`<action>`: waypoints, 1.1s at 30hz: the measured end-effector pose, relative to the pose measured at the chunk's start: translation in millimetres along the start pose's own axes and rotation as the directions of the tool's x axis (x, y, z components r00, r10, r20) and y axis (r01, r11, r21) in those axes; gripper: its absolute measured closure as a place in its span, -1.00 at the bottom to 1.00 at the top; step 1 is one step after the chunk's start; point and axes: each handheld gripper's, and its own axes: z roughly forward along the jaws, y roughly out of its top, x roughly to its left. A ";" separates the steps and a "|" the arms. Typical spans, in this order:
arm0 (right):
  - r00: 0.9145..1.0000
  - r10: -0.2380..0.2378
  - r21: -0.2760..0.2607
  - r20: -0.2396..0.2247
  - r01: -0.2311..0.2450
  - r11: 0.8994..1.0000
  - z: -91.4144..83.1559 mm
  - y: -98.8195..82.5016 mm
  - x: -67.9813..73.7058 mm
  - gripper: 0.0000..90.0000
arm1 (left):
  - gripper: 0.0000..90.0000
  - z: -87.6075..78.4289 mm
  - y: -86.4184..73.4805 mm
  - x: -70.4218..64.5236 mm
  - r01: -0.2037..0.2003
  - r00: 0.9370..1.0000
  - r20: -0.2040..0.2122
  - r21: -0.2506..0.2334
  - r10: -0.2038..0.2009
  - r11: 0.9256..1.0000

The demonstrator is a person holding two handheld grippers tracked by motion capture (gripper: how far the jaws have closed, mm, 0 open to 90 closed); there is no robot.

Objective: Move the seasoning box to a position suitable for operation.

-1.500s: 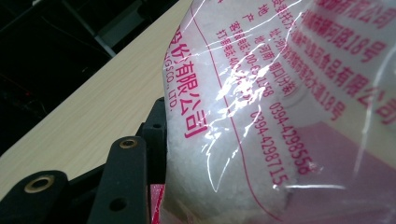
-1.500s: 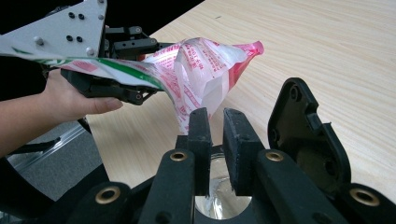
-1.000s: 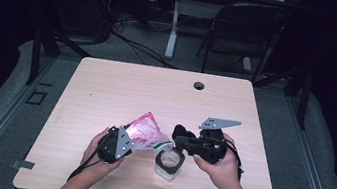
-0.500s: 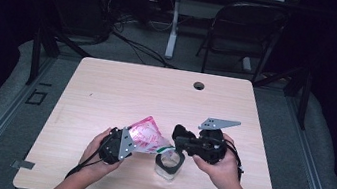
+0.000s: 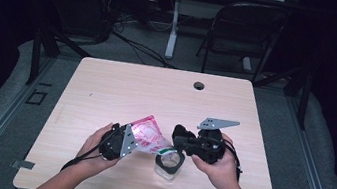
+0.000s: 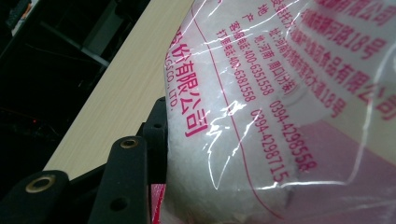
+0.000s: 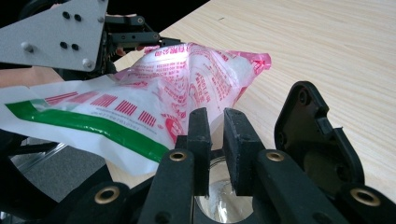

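A clear plastic bag [image 5: 148,134] with pink print and a green stripe, holding white grains, is tilted with its open end over a small clear jar [image 5: 167,165] near the table's front edge. My left gripper [image 5: 132,139] is shut on the bag's back end; in the left gripper view the bag [image 6: 280,93] presses against the one visible black finger [image 6: 126,186]. My right gripper [image 5: 179,137] comes in from the right. Its jaws [image 7: 215,135] stand almost together, shut on the jar's rim [image 7: 224,200], and the bag [image 7: 154,93] hangs just beyond them.
The light wooden table [image 5: 156,93] has a round cable hole [image 5: 199,85] near its far edge. A dark folding chair [image 5: 246,35] and a desk leg with cables stand on the floor behind the table.
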 end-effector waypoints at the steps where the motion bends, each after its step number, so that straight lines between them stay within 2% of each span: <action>1: 1.000 -0.001 0.001 -0.001 0.001 1.000 0.2 0.0 0.2 0.81 | 0.25 -0.4 0.3 0.5 -0.011 1.000 -0.006 0.002 0.011 1.000; 7: 1.000 -0.002 -0.001 -0.005 0.002 1.000 0.2 -0.5 1.8 0.80 | 0.25 -0.6 1.9 -0.2 -0.072 0.997 -0.018 0.024 0.072 0.997; 11: 1.000 -0.004 -0.006 -0.011 0.004 1.000 -0.2 0.1 4.1 0.79 | 0.25 -0.9 4.2 -0.5 -0.102 0.994 -0.030 0.028 0.102 0.994; 13: 1.000 -0.016 -0.006 -0.018 0.016 1.000 0.3 1.0 7.1 0.77 | 0.25 -1.0 5.3 -0.8 -0.104 0.994 -0.030 0.032 0.105 0.994; 14: 1.000 -0.018 -0.006 -0.019 0.018 1.000 0.7 1.3 8.2 0.76 | 0.25 -1.2 6.2 -0.2 -0.119 0.992 -0.034 0.035 0.120 0.992; 22: 1.000 -0.018 0.021 -0.019 0.018 1.000 7.3 1.6 8.7 0.68 | 0.25 -1.3 9.8 -2.1 -0.151 0.986 -0.058 0.042 0.153 0.988; 33: 1.000 -0.007 0.045 -0.024 0.009 0.999 15.0 -0.9 8.7 0.69 | 0.25 -2.5 13.5 -4.7 -0.177 0.981 -0.074 0.033 0.179 0.984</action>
